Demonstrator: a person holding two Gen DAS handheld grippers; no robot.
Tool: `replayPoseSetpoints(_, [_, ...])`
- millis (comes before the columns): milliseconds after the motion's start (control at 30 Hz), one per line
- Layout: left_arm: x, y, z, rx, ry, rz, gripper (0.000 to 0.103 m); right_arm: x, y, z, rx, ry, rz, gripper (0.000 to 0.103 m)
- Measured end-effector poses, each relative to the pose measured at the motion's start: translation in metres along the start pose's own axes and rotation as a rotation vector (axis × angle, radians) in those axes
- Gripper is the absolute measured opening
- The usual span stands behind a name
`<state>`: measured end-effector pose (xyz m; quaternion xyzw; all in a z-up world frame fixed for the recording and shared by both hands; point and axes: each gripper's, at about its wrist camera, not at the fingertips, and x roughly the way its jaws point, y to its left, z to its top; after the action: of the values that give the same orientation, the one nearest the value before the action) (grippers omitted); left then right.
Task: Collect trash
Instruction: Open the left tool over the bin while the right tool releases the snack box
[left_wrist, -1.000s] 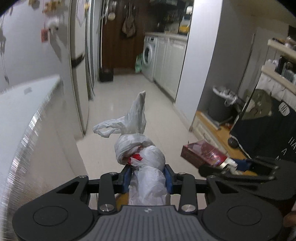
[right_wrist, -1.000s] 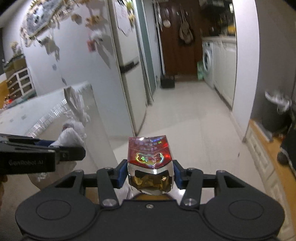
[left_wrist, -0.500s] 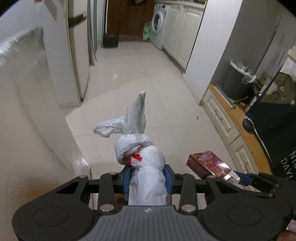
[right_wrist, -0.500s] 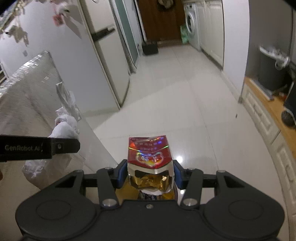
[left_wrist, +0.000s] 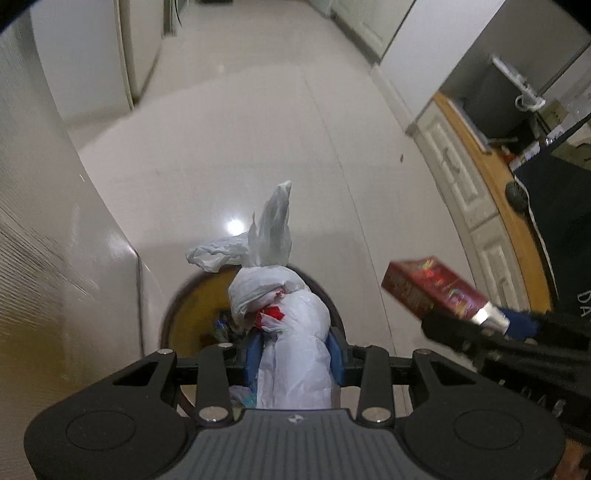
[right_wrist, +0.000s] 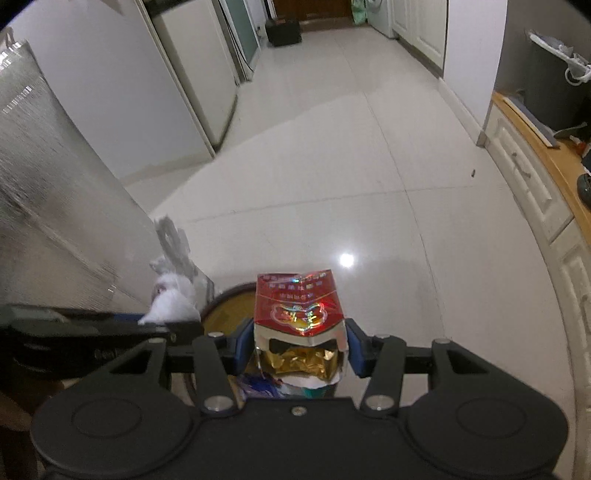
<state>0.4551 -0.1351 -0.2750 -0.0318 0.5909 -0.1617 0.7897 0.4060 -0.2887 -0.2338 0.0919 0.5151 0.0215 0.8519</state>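
Left wrist view puts the white plastic bag (left_wrist: 291, 325) dead centre, knotted at the top with two loose ears sticking up and a red patch showing through at the knot. The left gripper (left_wrist: 293, 350) is clenched on it, blue pads pressing both sides of the bag's body. Right below and behind the bag sits a round bin (left_wrist: 195, 314) with a dark rim and a yellow inside, some scraps lying in it, so the bag hangs just over the opening. Off to the right, the red box (left_wrist: 432, 291) comes in tilted, pinched at its silver end by the right gripper (left_wrist: 495, 321).

Over on the right wrist view, that same red box (right_wrist: 299, 310) stands upright between the blue pads, shiny gold foil crumpled in its open lower end. The right gripper (right_wrist: 301, 350) is grasping it firmly on both sides. The bin (right_wrist: 225, 306) peeks out behind and to the left of the box, its rim curving under the gripper. The bag (right_wrist: 171, 299) shows at the left, blurred, held out by the left gripper (right_wrist: 162, 325) above the bin's edge.

Around all this spreads a pale glossy tiled floor (right_wrist: 332, 166) with a bright light spot, a tall white fridge (right_wrist: 192, 74) at the left, and low cream drawers (right_wrist: 535, 184) with a wooden top along the right.
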Motion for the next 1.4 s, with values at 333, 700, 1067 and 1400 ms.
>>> replayPoseSetpoints(333, [0.048,0.02,-0.007,-0.069,0.104,-0.081,0.071,0.043,-0.004,-0.004,0.003,0.08,-0.044,0.052])
replayPoseSetpoints(700, [0.054,0.047,-0.021,-0.02,0.145,0.092,0.084,0.066,0.006,-0.011,-0.056,0.16,-0.016,0.052])
replayPoseSetpoints(1067, [0.037,0.078,-0.031,-0.057,0.142,0.211,0.101,0.066,0.022,-0.013,-0.033,0.121,0.195,0.099])
replayPoseSetpoints(1400, [0.031,0.09,-0.039,-0.079,0.185,0.235,0.103,0.061,0.019,-0.016,-0.071,0.162,0.106,0.103])
